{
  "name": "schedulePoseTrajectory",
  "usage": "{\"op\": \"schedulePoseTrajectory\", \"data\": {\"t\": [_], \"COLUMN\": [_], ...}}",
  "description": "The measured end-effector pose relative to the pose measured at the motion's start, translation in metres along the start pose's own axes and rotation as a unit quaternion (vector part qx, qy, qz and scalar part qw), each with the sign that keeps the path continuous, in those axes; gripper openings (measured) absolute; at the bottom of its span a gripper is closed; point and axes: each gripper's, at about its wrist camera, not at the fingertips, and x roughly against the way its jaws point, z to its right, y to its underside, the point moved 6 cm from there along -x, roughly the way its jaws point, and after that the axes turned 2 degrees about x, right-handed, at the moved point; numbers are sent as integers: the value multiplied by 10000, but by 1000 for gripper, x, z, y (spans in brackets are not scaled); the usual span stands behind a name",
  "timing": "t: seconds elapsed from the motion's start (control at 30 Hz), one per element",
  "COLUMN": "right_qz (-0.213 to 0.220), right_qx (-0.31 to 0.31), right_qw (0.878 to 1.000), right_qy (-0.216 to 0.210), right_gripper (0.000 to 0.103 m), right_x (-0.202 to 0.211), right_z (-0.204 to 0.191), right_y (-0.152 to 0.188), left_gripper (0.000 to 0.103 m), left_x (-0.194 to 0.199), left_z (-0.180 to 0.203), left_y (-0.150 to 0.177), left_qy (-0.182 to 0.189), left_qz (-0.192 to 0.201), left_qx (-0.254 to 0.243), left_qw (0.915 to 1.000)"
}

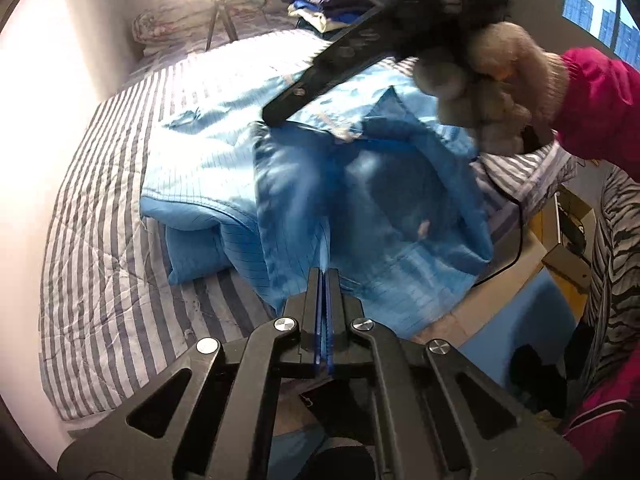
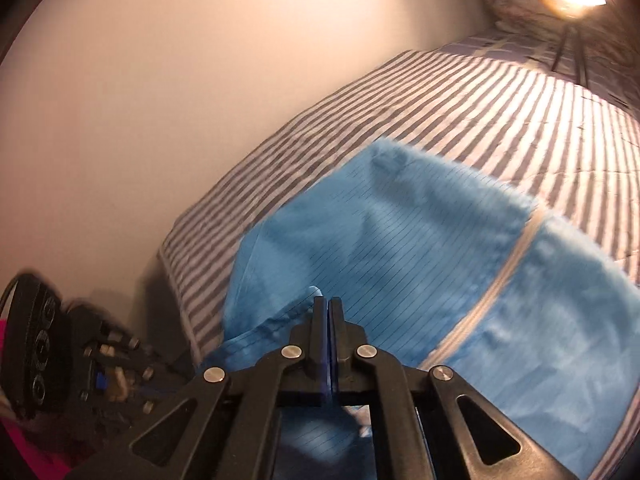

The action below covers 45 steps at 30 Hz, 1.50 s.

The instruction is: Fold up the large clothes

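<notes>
- Closest to the lens, the left hand-held gripper [image 1: 324,274] has its jaws together, pinching a fold of the blue garment [image 1: 360,208].
- That garment lies partly spread over the striped bed [image 1: 100,200].
- Across it, the right hand-held gripper [image 2: 329,304] is clamped together at the cloth's edge; whether it pinches fabric is unclear.
- A gloved hand [image 1: 492,88] with a pink sleeve [image 1: 596,100] holds it.
</notes>
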Motion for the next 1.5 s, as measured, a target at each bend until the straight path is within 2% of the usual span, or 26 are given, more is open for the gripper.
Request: {"op": "schedulePoseTrajectory", "data": {"t": [0.07,0.2,0.27,0.37,0.43,0.5,0.6,0.73,0.8,0.93,1.0,1.07,1.13,1.2,1.27,1.33,1.43,1.5], "right_qz": [-51,-433,-437,78,374,624,727,544,495,230,111,32,-131,-162,-88,132,649,1023], "right_qx": [-124,15,-125,-511,-719,-789,-927,-959,-990,-1064,-1372,-1582,-1474,-1412,-1562,-1558,-1436,-1406], "right_qw": [9999,9981,9985,9985,9966,9944,9917,9897,9877,9756,9728,9723,9728,9737,9738,9739,9708,9640], "right_qy": [-2,440,300,175,160,316,513,918,1107,1908,1861,1720,1782,1782,1653,1648,1809,2011], "right_gripper": [0,0,4,29,29,29,28,28,28,29,29,29,29,29,28,28,32,37], "right_x": [-6,-31,-27,14,46,79,107,110,108,102,101,98,94,102,114,128,157,173], "right_z": [6,7,7,16,21,22,25,28,37,75,85,86,80,74,73,72,74,80], "right_y": [-3,3,4,0,5,19,46,80,81,86,102,121,136,140,140,133,112,93], "left_gripper": [0,0,0,0,0,0,0,0,0,0,0,0,0,0,0,0,0,0], "left_x": [1,-5,-2,10,21,31,39,33,22,-7,-21,-41,-63,-67,-55,-35,-17,-16], "left_z": [3,1,-1,-10,-16,-24,-37,-59,-73,-104,-117,-127,-136,-135,-136,-143,-150,-155], "left_y": [0,1,1,-3,-8,-14,-25,-42,-52,-67,-66,-53,-31,-21,-25,-37,-62,-82], "left_qy": [-38,8,17,102,249,298,339,384,395,363,255,107,162,226,169,168,166,115], "left_qz": [14,-148,-144,-79,13,158,288,279,208,5,-93,-413,-883,-1045,-913,-596,-199,-65], "left_qx": [-107,-77,-9,237,447,543,616,863,1022,1412,1443,1490,1655,1609,1452,1559,1537,1472], "left_qw": [9999,9999,9999,9996,9987,9980,9971,9951,9938,9893,9892,9879,9821,9812,9850,9858,9878,9890]}}
